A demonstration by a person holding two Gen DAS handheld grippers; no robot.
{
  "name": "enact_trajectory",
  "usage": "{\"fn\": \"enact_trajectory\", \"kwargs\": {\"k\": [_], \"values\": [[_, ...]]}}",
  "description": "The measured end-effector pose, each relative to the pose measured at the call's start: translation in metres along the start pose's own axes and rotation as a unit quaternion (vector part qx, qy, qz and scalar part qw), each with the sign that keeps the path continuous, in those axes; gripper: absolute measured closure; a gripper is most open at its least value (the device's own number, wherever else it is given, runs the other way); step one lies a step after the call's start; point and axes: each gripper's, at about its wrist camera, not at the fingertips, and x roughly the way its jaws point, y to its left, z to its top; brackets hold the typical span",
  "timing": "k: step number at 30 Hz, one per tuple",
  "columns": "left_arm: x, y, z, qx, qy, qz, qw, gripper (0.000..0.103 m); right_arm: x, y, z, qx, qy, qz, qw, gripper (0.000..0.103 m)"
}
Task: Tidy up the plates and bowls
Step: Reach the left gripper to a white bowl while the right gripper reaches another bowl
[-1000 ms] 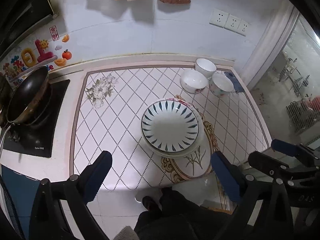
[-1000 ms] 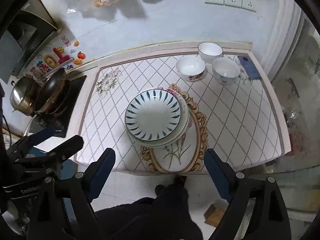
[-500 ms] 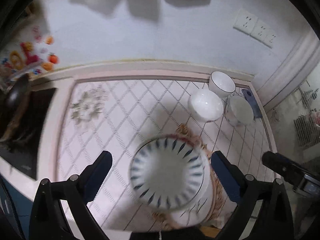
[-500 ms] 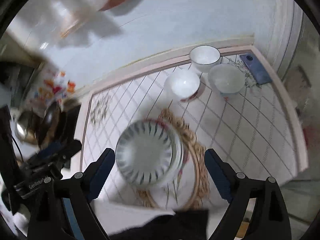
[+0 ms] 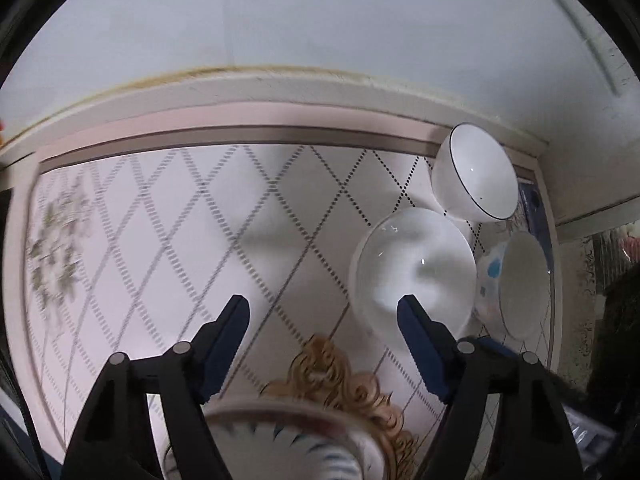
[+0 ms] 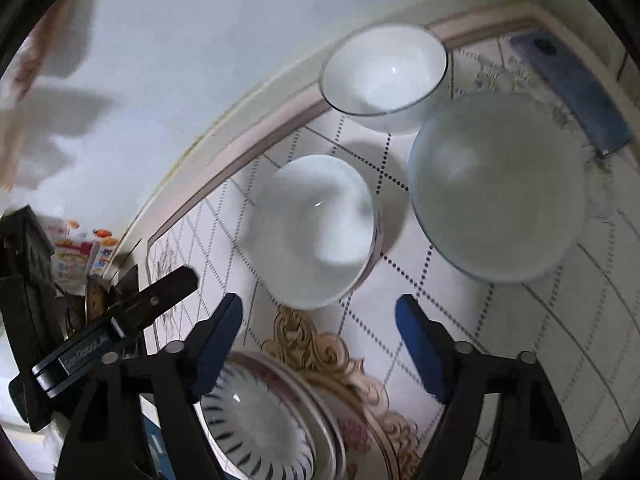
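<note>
Wide tiled bench (image 5: pixel 248 216) filling both views, diamond grid across it, pale wall behind. Gold-scrolled oval panel (image 6: pixel 320 356) set into the near part of the bench top. Stack of plates (image 6: pixel 256 424) lying on that panel at the near edge, blue-dashed rim on the top one, blurred in the left view (image 5: pixel 288 440).

Three bowls clustered at the far right of the bench. Largest bowl (image 6: pixel 496 188), pale and wide, sitting furthest right, seen in the left view (image 5: pixel 520 284) with blue spots on its outer wall. White middle bowl (image 6: pixel 316 232) to its left, nearest the plates, also clear in the left view (image 5: pixel 412 272). Black-rimmed bowl (image 6: pixel 384 76) furthest back, close to the wall trim; same bowl upright in the left view (image 5: pixel 476 176). All three upright, close together; touching or not, hard to tell.

Dark blue phone (image 6: pixel 572 92) lying flat beyond the largest bowl, by the far right corner.

Left claw (image 5: pixel 322 308) pointed down over the bench, blue pads apart and closing, nothing between them, right pad overlapping the near rim of the white middle bowl in view. Right claw (image 6: pixel 320 308) likewise apart and closing, empty, tips just near of the middle bowl.
</note>
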Motion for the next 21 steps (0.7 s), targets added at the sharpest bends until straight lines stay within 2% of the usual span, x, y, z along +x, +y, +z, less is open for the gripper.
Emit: {"fn": "enact_trajectory", "kwargs": {"k": [6,7,8,9,10,13,21], "values": [[0.045,-0.018,0.019,0.043,0.037,-0.001,0.9984,0.029,0.043,-0.017,0.019,0.038,0.028,0.0,0.999,0.053],[0.051,-0.02,0.021,0.051,0.044,0.002,0.9977,0.041,0.047,-0.019,0.02,0.042,0.03,0.0,0.999,0.061],[0.056,-0.022,0.022,0.058,0.051,0.001,0.9971,0.049,0.053,-0.021,0.022,0.048,0.031,-0.003,0.998,0.063],[0.059,-0.023,0.023,0.061,0.055,0.0,0.9966,0.067,0.056,-0.022,0.024,0.051,0.029,-0.007,0.998,0.064],[0.062,-0.024,0.024,0.066,0.06,-0.001,0.996,0.078,0.058,-0.023,0.025,0.054,0.028,-0.01,0.998,0.067],[0.063,-0.029,0.024,0.08,0.052,0.001,0.9955,0.09,0.062,-0.024,0.028,0.051,0.02,-0.021,0.998,0.082],[0.037,-0.042,0.007,0.093,0.025,0.007,0.9953,0.091,0.066,-0.018,0.024,0.024,0.014,-0.033,0.999,0.084]]}}
